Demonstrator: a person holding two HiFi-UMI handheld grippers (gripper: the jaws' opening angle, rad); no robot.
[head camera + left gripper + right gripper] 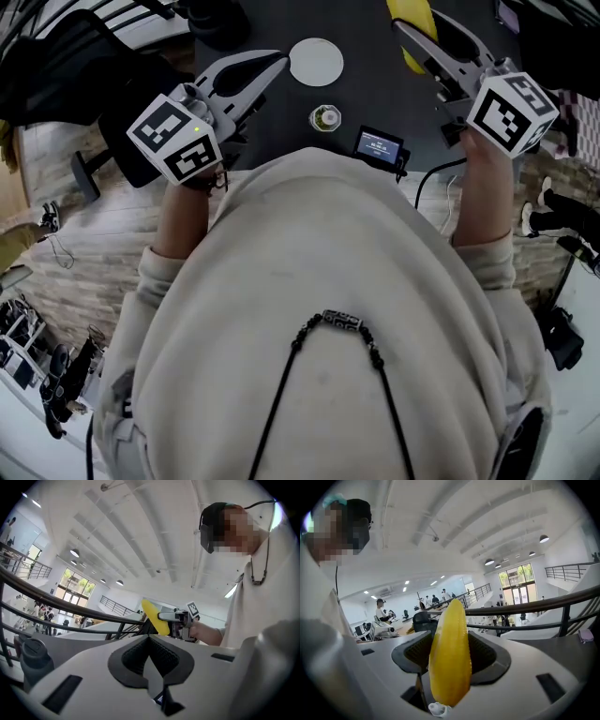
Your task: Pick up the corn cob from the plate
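Note:
A yellow corn cob (pixel 450 653) stands upright between the pads of my right gripper (pixel 449 644), which is shut on it. In the head view the corn cob (pixel 412 28) sticks out of the right gripper (pixel 419 25) above the dark table's far right. The white plate (pixel 316 61) lies bare on the table. My left gripper (pixel 277 64) hovers just left of the plate with its jaws together and nothing in them. The left gripper view, tilted up, shows its own pads meeting (pixel 151 641) and the right gripper (pixel 180 618) holding the corn cob (pixel 154 616) aloft.
A small round lidded container (pixel 325 118) and a little device with a lit screen (pixel 380 145) sit on the dark table (pixel 366 94) near the person's chest. A black chair (pixel 84 75) stands at the left on the wooden floor.

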